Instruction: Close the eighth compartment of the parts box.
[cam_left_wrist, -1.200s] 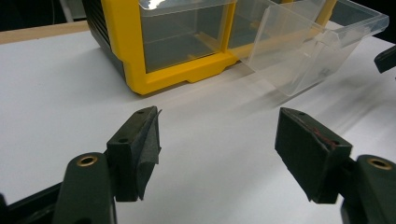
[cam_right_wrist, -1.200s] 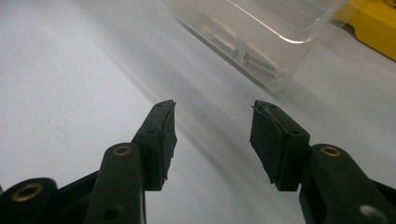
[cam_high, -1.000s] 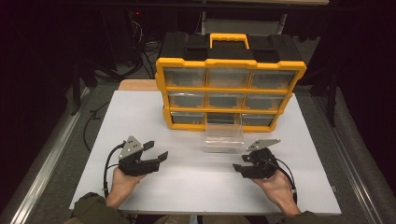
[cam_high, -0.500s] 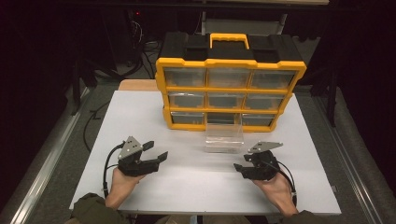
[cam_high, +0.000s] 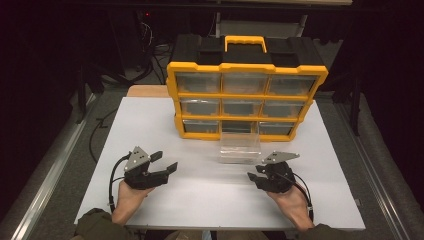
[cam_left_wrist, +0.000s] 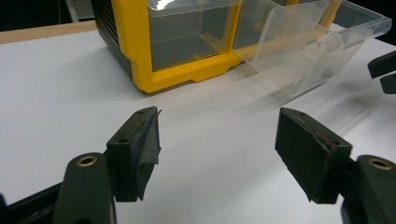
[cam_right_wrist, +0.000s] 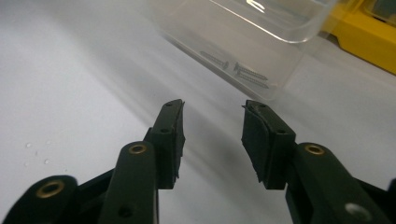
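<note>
A yellow organizer with clear drawers stands at the back of the white table. In front of its bottom middle slot lies a clear plastic drawer, pulled out; I cannot tell whether its back end still sits in the slot. In the right gripper view a few screws lie inside the drawer. My left gripper rests open on the table, left of the drawer, with nothing between its jaws. My right gripper sits just right of the drawer's front; its jaws have just been closing, and they stand open with nothing between them.
The organizer has a black top and a yellow handle. Dark cables and a metal rail run along the floor left of the table. Bare white tabletop lies between the two grippers.
The right gripper's jaws stand closer together than before. Both hands have kept their places, and the drawer has not moved.
</note>
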